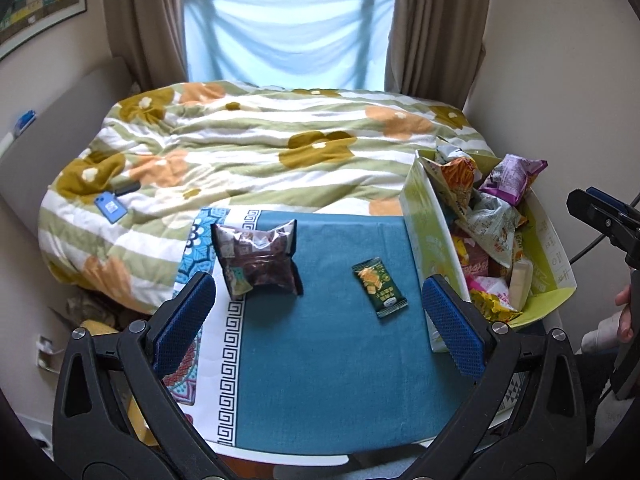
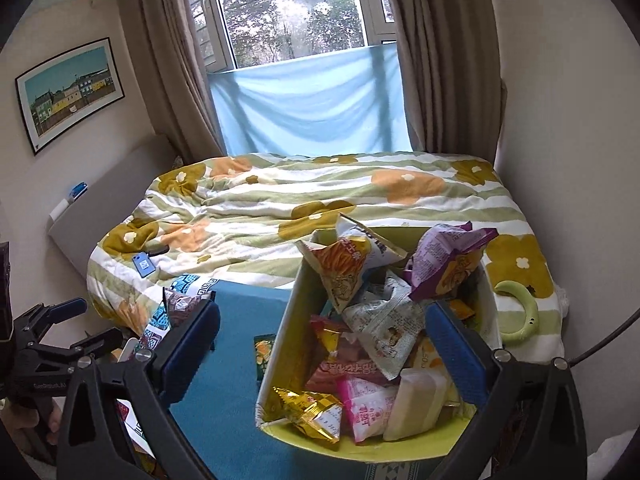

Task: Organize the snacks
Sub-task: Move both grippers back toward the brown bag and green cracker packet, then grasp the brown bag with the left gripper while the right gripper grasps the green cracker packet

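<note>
A: Big picture first: the bed point(image 1: 256, 148) with its flowered quilt fills the far side, and the surface point(image 1: 332, 352) under a teal cloth sits near.

B: And at the right, the green box point(image 2: 280, 344) is heaped with snack packets.

A: Two snacks lie outside it on the cloth: a dark brown bag point(image 1: 258, 258) at the left, and a small green packet point(image 1: 380, 286) nearer the box.

B: Grippers? The left gripper point(image 1: 320, 320) is spread wide and empty above the cloth. The right gripper point(image 2: 322, 354) is released too, jaws straddling the box wall, nothing pinched.
</note>
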Demonstrator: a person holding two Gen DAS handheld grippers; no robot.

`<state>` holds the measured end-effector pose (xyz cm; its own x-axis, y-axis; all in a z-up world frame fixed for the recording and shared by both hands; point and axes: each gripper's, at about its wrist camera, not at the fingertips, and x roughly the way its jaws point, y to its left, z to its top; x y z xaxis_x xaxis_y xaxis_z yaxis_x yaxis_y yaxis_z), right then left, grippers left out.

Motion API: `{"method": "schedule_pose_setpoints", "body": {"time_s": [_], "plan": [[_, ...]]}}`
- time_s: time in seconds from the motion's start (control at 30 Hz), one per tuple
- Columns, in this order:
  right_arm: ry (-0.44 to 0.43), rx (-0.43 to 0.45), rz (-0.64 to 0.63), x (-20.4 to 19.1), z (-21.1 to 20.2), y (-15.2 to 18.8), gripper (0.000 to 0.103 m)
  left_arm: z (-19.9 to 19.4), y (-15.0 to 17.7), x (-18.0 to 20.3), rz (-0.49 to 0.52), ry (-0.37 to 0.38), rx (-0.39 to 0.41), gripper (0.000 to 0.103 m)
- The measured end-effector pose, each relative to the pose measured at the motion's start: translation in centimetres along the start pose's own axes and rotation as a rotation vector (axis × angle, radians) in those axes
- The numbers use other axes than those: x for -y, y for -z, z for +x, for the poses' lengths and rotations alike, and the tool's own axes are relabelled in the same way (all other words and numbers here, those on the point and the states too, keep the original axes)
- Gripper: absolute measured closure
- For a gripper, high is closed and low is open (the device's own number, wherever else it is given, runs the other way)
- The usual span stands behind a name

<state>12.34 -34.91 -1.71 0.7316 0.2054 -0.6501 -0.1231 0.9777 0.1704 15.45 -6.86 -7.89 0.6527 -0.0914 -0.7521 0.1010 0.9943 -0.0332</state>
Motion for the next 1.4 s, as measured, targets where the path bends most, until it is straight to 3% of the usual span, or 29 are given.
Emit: {"method": "schedule_pose_setpoints", "body": {"time_s": [0.23,0.4,0.53,0.77,1.03,1.27,1.4], "plan": [[0.002,0.001,-0.089,-6.3,2.1,0.6,0.001,3.2,0.1,-6.1,-0.039,0.051,-0.067,0.001],[-0.001,-0.047,-0.062,-9.9,5.6,0.9,0.001,5.8,-1.4,-9.1,0.059,0.048,-0.088,0.001],[0.021,-0.105,-0.044,-12.0,9.3,1.6,0.001,8.6,-2.3,-9.9,0.243,0.046,-0.111,0.001],[0.093,-0.223,-0.015,-13.7,15.2,3.6,0.001,14.9,-1.4,-7.9,0.643,0.031,-0.134,0.001],[0.182,-0.350,0.026,-12.9,19.9,7.0,0.001,22.1,0.8,-4.9,0.945,0.065,-0.180,0.001],[0.296,-0.399,-0.152,-13.9,22.7,8.5,0.001,25.8,1.5,-4.6,0.964,0.145,-0.257,0.001],[0.317,-0.410,-0.214,-14.4,23.6,8.6,0.001,26.6,1.5,-5.1,0.953,0.160,-0.269,0.002]]}}
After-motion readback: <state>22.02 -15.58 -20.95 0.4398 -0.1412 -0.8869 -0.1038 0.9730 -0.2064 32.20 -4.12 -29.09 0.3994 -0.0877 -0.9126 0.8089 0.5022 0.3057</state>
